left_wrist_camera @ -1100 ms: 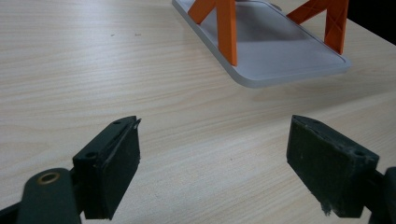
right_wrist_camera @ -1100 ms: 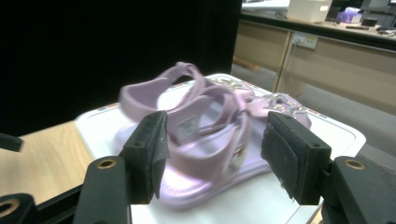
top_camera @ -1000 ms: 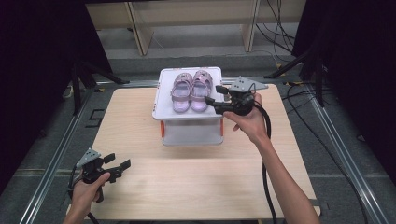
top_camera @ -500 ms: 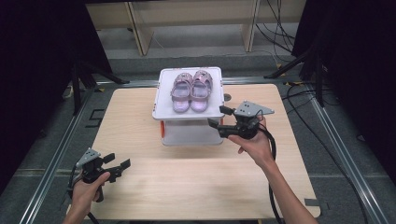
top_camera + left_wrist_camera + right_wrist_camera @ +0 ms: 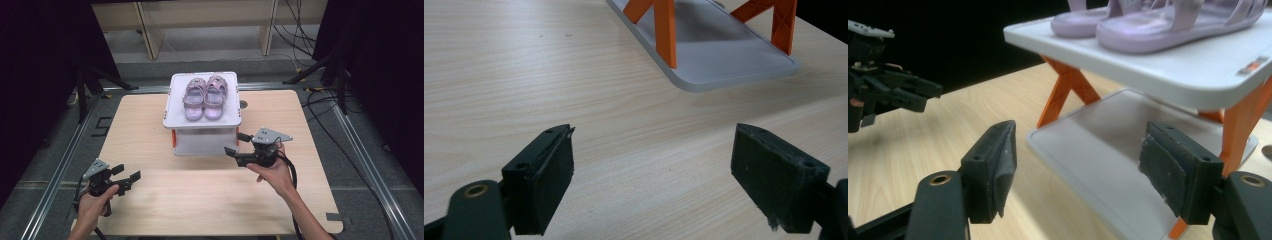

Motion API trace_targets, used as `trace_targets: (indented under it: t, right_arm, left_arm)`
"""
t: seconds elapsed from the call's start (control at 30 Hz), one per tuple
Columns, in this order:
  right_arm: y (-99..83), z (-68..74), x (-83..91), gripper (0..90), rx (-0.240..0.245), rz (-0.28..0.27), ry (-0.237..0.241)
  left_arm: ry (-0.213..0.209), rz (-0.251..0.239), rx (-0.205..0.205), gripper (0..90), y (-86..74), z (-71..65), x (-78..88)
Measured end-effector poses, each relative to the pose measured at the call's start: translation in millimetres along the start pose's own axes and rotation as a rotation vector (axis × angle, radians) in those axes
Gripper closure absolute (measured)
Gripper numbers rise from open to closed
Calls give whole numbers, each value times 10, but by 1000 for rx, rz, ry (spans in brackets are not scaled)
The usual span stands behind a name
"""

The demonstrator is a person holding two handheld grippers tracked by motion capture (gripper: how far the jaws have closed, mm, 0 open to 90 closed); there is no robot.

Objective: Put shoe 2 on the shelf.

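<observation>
Probably the shelf rack (image 5: 202, 117) — white, two levels on orange legs — is rigid plastic and light; it would slide on the wooden table (image 5: 150, 130) if pushed. It stands just ahead of the right gripper (image 5: 239, 145), whose jaws point at its near right corner, approx. at the height of the lower level. On its upper plate, above and beyond that gripper, lies the pair of lilac sandals (image 5: 205, 92), side by side and touching. They look like small soft plastic or rubber shoes, very light, a bit flexible, not fragile, maybe a little slick. I think the best hold is on a strap or across the side of one sole, w/ the jaws coming from the side; the straps may bend under the pads.

Right gripper: jaws wide apart and they have just been opening, nothing between them in the right gripper view — it touches neither rack nor sandals.

Left gripper (image 5: 127, 177): also wide apart, empty, low over bare table; the rack's lower plate is well ahead of it, to the right.
</observation>
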State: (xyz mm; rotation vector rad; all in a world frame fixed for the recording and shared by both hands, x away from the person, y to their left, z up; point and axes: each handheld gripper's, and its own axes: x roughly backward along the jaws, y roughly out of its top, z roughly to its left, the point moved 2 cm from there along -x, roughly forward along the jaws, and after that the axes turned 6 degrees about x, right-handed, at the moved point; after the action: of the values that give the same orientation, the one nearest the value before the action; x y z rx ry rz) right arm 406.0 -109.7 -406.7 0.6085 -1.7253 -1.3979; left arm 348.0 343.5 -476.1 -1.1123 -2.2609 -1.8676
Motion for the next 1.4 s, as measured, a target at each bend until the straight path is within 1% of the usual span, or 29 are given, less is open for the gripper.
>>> trace_targets:
  t: [0.03, 0.1, 0.13, 0.2, 0.23, 0.33, 0.37, 0.4, 0.43, 0.47, 0.5, 0.53, 0.57, 0.6, 0.67, 0.7, 0.77, 0.8, 0.87, 0.93, 0.97, 1.0, 1.03, 1.07, 1.1, 1.17, 1.23, 1.27, 1.4]
  right_arm:
    - [-28, 36, 8, 308, -42, 12, 23]
    - [-50, 45, 17, 307, -34, 10, 19]
    - [-89, 73, 40, 303, -27, 14, 0]
    - [-128, 85, 54, 298, -10, 13, 8]
    - [-152, 112, 59, 294, -37, 21, 24]
    - [-233, 142, 82, 281, -34, 40, 20]
    - [-262, 170, 80, 277, -61, 47, 32]
    - [-262, 170, 80, 277, -61, 47, 32]
    - [-303, 186, 87, 260, -37, 53, 20]
    - [-318, 192, 94, 245, -26, 59, 4]
    - [-334, 224, 90, 238, -63, 65, 19]
    - [-345, 230, 83, 235, -60, 49, 34]
    - [-350, 225, 100, 222, -34, 47, 9]
    - [-363, 255, 96, 198, -73, 46, 23]
    - [-389, 261, 115, 156, -71, 65, -2]
    - [-412, 289, 112, 160, -110, 77, 14]
    - [-432, 280, 127, 158, -80, 82, -19]
    - [-479, 305, 131, 158, -104, 82, -3]
    - [-518, 331, 143, 158, -126, 92, 7]
    - [-553, 335, 164, 158, -101, 110, -12]
    - [-568, 356, 182, 158, -122, 130, -10]
    - [-590, 364, 161, 158, -123, 108, 0]
    - [-601, 352, 180, 158, -98, 126, -15]
    - [-621, 381, 180, 159, -133, 137, -15]
    - [-634, 377, 201, 159, -122, 165, -24]
    - [-657, 376, 199, 159, -108, 166, -33]
    - [-683, 418, 228, 160, -141, 198, -32]
    - [-702, 411, 244, 162, -99, 191, -34]
    - [-735, 442, 280, 162, -102, 198, -48]
  left_arm:
    - [-4, 0, -8, 167, -6, 3, 2]
    - [18, 14, 14, 167, -19, -9, 26]
    - [3, 3, -21, 167, -2, 8, 21]
    - [12, 3, 6, 167, 1, -27, 37]
    - [-11, -12, 4, 167, 2, -30, 17]
    - [-9, -9, -19, 167, 6, -19, 12]
    - [2, 0, 19, 167, -8, -33, 18]
    - [2, 0, 19, 167, -8, -33, 18]
    - [-9, -2, -23, 167, 5, -13, 7]
    - [13, 14, 3, 167, -6, -30, 26]
    - [-3, 1, -4, 167, -6, -25, 7]
    - [-1, 3, 14, 167, -13, -36, 8]
    - [-1, 3, 14, 167, -13, -36, 8]
    - [-1, 6, 18, 166, -16, -38, 9]
    - [-2, 5, 16, 167, -15, -37, 9]
    - [-2, 5, 17, 167, -15, -40, 8]
    - [-2, 7, 16, 166, -16, -42, 8]
    - [-13, 4, -11, 167, -6, -33, 4]
    - [7, 24, -13, 167, -8, -39, 20]
    - [8, 26, -12, 166, -11, -38, 19]
    - [8, 26, -13, 166, -12, -38, 18]
    - [8, 26, -16, 166, -11, -36, 19]
    - [8, 26, -15, 167, -12, -36, 18]
    - [-5, 11, 5, 167, -22, -39, 2]
    - [5, 18, 19, 166, -27, -46, 8]
    - [-1, 16, 5, 167, -23, -38, 5]
    - [-2, 15, -3, 166, -22, -34, -2]
    - [1, 22, -14, 166, -20, -35, 5]
    - [1, 24, -20, 166, -18, -34, 2]
